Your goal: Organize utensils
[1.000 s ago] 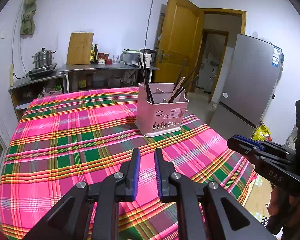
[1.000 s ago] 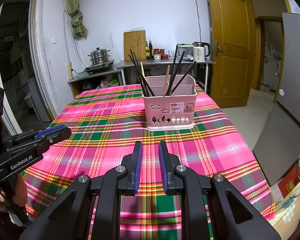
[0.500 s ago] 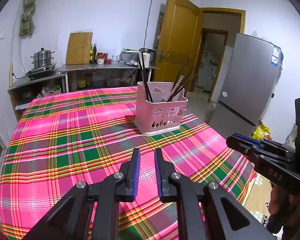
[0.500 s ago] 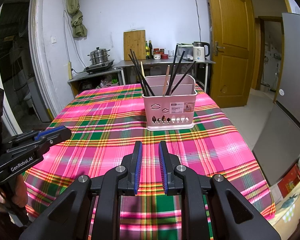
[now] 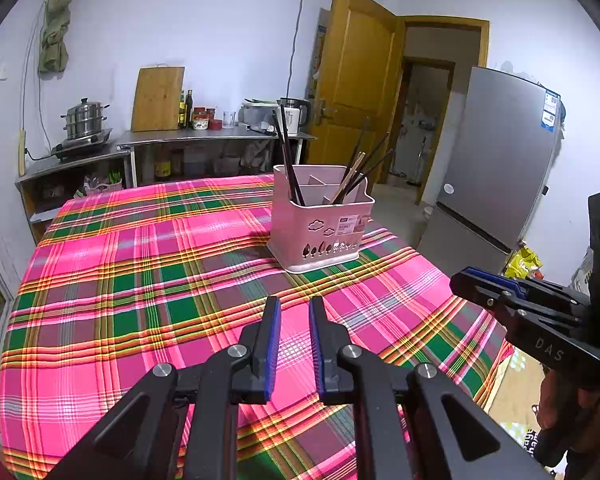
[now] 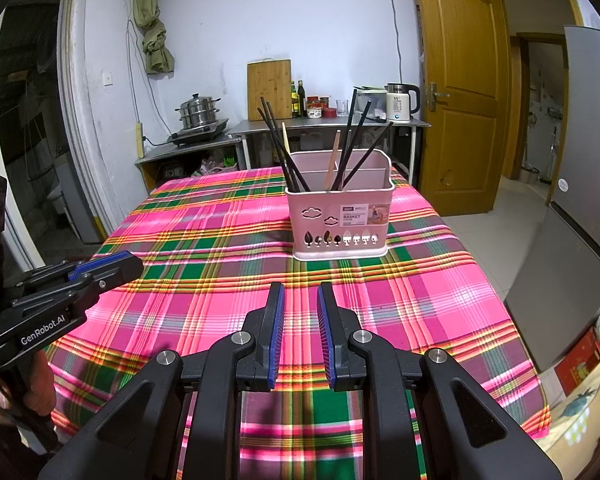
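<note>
- While both grippers are hovering over the near edge of the table, the pink basket (image 6: 342,216) is standing upright on the plaid tablecloth (image 6: 204,248), well ahead of them.
- Black chopsticks (image 6: 278,148) are leaning in its left compartment; more black ones and pale wooden chopsticks (image 6: 332,160) are leaning in the right. No utensil is lying loose on the cloth in view.
- Left gripper (image 5: 294,308): jaws are standing slightly parted, gripping nothing.
- Right gripper (image 6: 299,294): same, narrow gap, empty.
- Judgement: the sticks are sitting by kind only partly; this is fitting either a sort under way or one finished. Both tools are pointing at the basket, likely keeping it centred in view.
</note>
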Demonstrator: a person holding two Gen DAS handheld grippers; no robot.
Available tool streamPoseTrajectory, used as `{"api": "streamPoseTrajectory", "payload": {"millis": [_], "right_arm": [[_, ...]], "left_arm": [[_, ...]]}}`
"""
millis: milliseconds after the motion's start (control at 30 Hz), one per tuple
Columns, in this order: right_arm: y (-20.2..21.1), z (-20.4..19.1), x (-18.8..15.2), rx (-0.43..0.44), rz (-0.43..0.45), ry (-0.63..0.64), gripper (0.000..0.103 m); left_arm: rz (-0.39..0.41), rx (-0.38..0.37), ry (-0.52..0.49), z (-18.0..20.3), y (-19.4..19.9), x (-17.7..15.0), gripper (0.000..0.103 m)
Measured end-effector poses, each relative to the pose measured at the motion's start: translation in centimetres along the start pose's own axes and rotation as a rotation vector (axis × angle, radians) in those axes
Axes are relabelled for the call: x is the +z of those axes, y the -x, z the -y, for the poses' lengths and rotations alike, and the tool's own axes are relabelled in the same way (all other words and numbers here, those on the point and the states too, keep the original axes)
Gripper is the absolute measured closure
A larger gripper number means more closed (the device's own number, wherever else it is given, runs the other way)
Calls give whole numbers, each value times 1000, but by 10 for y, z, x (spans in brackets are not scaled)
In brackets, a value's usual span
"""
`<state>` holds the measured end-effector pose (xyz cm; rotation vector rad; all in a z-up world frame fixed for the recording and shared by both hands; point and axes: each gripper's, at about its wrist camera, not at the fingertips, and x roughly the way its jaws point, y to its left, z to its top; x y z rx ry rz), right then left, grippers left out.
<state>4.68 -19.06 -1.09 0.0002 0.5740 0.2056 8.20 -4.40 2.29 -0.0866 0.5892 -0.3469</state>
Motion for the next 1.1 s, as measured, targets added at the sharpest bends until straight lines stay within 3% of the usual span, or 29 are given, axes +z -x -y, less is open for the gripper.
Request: {"api": "streamPoseTrajectory", "payload": {"millis": [1100], "right_arm": [[0, 0, 1, -1, -1, 2, 86]], "left_arm": [[11, 3, -8, 3, -1, -1, 89]]}}
